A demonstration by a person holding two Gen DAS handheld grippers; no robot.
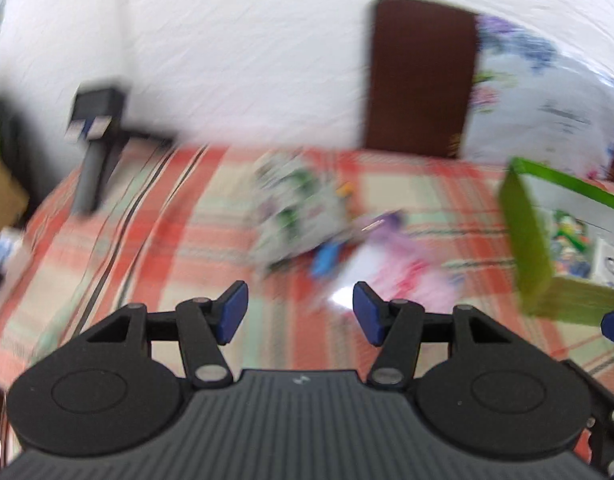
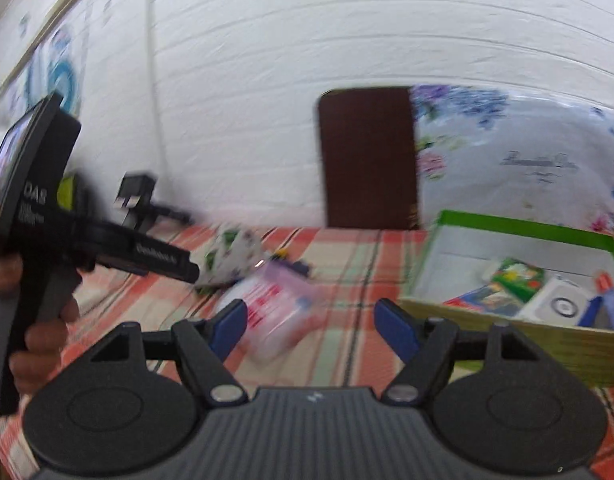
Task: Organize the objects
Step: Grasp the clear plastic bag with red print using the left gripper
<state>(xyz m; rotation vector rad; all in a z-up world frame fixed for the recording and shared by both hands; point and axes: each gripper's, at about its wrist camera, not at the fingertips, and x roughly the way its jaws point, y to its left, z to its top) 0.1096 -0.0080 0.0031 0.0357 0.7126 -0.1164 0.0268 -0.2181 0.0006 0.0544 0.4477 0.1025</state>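
Both views are blurred by motion. On the red-checked bedspread [image 1: 179,240] lie a white pouch with green print [image 1: 295,212] [image 2: 231,256], a clear pink-printed packet [image 1: 391,276] [image 2: 275,308] and small blue and yellow items [image 1: 327,258]. A green-rimmed box [image 1: 531,248] [image 2: 519,336] at the right holds several packets and tubes. My left gripper [image 1: 301,314] is open and empty, short of the packet. My right gripper [image 2: 313,330] is open and empty, just short of the packet. The left gripper's body [image 2: 47,232] shows at the left of the right wrist view.
A dark brown headboard panel [image 1: 419,76] [image 2: 367,160] and a floral pillow [image 1: 547,92] [image 2: 519,160] stand against the white wall behind the bed. A black device on a stand [image 1: 95,128] [image 2: 137,196] sits at the bed's far left corner.
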